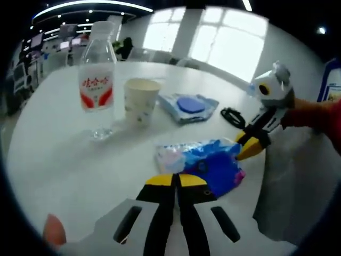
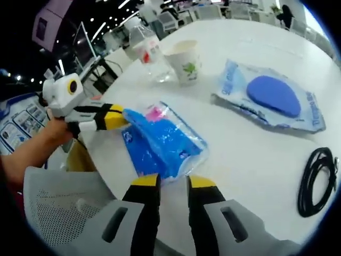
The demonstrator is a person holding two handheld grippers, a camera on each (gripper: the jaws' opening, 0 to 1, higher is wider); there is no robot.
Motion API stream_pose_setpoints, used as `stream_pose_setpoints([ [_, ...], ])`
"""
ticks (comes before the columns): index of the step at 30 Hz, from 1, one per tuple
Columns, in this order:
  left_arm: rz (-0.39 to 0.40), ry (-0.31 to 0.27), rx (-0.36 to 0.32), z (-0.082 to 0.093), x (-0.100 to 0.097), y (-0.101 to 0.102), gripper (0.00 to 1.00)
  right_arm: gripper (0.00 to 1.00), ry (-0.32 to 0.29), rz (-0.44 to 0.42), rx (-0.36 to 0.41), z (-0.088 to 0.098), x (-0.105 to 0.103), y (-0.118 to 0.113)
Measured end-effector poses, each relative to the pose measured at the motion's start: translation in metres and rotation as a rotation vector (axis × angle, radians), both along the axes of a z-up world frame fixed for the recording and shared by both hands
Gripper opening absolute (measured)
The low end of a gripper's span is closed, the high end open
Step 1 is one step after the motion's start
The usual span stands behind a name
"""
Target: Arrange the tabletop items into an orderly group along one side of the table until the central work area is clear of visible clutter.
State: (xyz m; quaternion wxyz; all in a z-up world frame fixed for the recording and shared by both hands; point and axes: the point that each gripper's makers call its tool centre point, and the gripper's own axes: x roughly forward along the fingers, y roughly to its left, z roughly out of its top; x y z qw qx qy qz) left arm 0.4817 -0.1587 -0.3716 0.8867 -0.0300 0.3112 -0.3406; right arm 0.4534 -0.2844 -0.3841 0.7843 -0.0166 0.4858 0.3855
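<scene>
Center of the left gripper view: white table (image 1: 64, 160) carries the blue plastic packet (image 1: 205, 162), long axis running lower right to upper left, between both tools. Left gripper (image 1: 176, 181) sits at its near edge, jaws almost together; grip on it can't be confirmed. Right gripper (image 1: 250, 148) touches the far end, looks closed. Behind, upper left: water bottle (image 1: 97, 80), paper cup (image 1: 140, 100).

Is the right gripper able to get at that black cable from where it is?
Probably yes: the black cable lies alone on bare table, off to one side of the right gripper, which sits at the blue packet.
</scene>
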Motion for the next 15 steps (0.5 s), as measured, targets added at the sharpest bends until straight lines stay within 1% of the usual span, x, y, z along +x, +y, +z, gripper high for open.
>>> stream_pose_setpoints([
  [4, -0.002, -0.003, -0.001, 0.0011, -0.001, -0.0004, 0.0, 0.1, -0.015, 0.001, -0.003, 0.0009, 0.0034, -0.0019],
  [6, -0.017, -0.01, 0.006, 0.0008, -0.0028, -0.0022, 0.0, 0.06, -0.024, 0.014, -0.008, 0.0006, 0.0037, -0.0026],
  [8, -0.035, -0.016, 0.023, -0.0006, -0.0044, -0.0044, 0.0, 0.04, -0.031, 0.026, -0.013, -0.0001, 0.0027, -0.0024],
  [9, -0.035, -0.009, 0.026, -0.0018, -0.0037, -0.0045, 0.01, 0.04, -0.033, 0.028, -0.016, -0.0004, 0.0022, -0.0023],
  [11, -0.041, -0.013, 0.023, -0.0006, -0.0052, -0.0063, 0.02, 0.03, -0.036, 0.034, -0.02, -0.0008, 0.0014, -0.0027],
  [15, -0.043, -0.002, 0.025, -0.0014, -0.0044, -0.0076, 0.05, 0.03, -0.044, 0.038, -0.023, -0.0011, 0.0037, -0.0041],
])
